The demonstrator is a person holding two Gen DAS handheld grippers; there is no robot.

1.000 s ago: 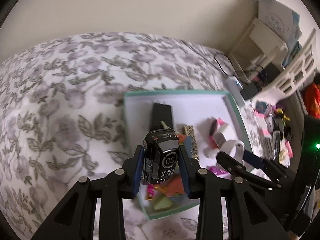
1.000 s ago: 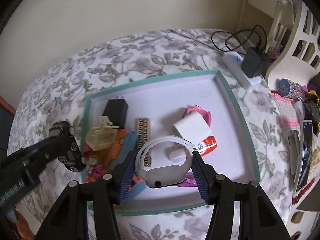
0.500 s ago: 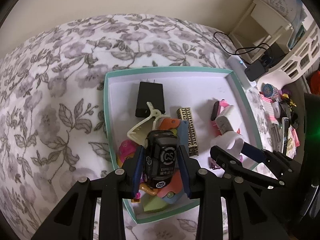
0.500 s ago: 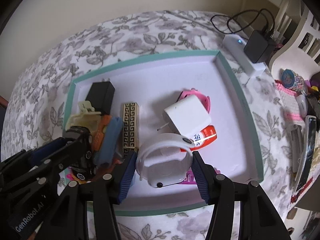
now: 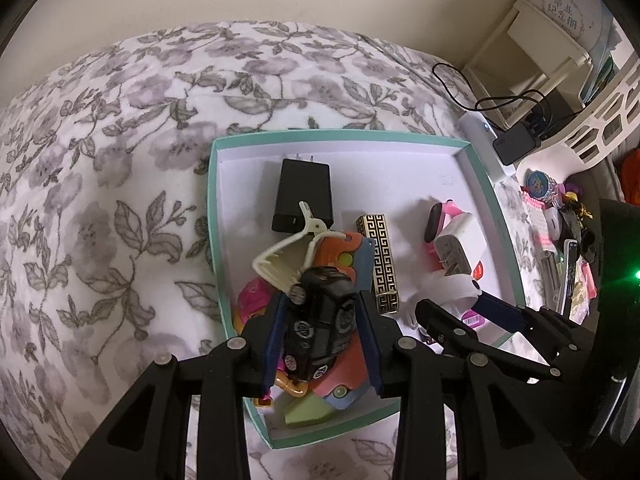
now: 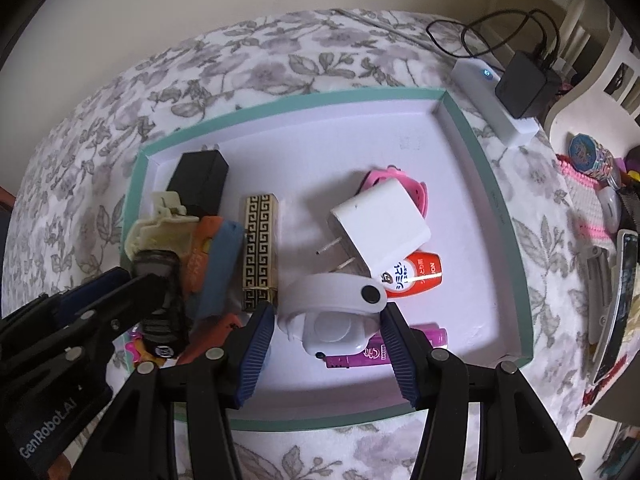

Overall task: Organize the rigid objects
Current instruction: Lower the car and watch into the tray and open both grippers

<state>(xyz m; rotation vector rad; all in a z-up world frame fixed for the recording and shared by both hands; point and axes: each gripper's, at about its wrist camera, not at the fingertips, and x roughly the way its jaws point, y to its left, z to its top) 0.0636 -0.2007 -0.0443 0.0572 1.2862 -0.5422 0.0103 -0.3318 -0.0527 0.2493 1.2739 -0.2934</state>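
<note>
Left tool [image 5: 322, 322] clamped on black toy car [image 5: 320, 320], low over clutter in teal box [image 5: 352, 134]. Right tool [image 6: 330, 330] gripping white watch [image 6: 334, 312] above box floor on flowered bed [image 5: 100, 200].

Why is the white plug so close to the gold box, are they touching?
Apart. The right wrist view shows bare tray floor between the white plug and the gold box.

left gripper [image 5: 322, 338]: black frame | blue fingers [image 5: 272, 340] | silver screws | white "GenRobot.AI" marking
</note>
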